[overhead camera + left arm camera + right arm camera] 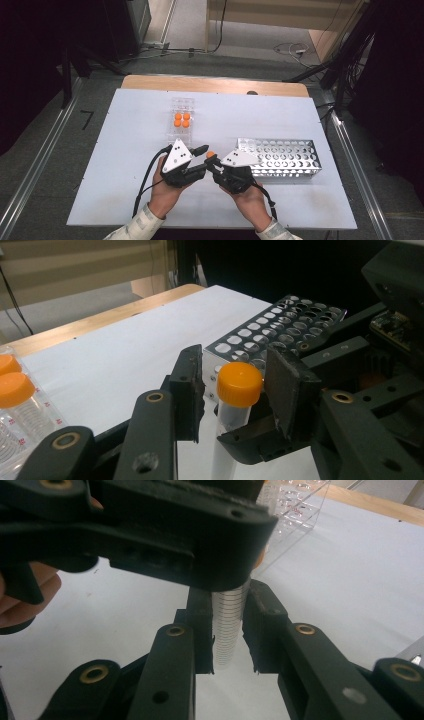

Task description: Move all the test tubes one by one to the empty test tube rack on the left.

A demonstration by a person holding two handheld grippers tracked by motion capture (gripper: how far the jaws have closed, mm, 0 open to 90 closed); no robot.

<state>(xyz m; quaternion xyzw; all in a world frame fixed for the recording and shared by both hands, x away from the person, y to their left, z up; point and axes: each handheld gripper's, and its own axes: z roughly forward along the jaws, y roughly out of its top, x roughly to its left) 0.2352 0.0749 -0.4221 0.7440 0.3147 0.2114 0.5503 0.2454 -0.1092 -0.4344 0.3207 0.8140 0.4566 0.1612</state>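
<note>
We gripped the orange-capped tube in the right tongs; the left tongs stood released around its cap, best closed squarely before twisting.

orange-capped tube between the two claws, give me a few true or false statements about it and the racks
1. The right claw grips the orange-capped tube by its clear body. True.
2. The left claw is clamped tight on the cap. False: its pads stand either side of the cap with gaps showing.
3. The metal rack is full of tubes. False: its holes look empty.
4. The clear plastic rack holds four orange-capped tubes. True.
5. The tube is lying flat on the white table. False: it is held upright above it.
</note>
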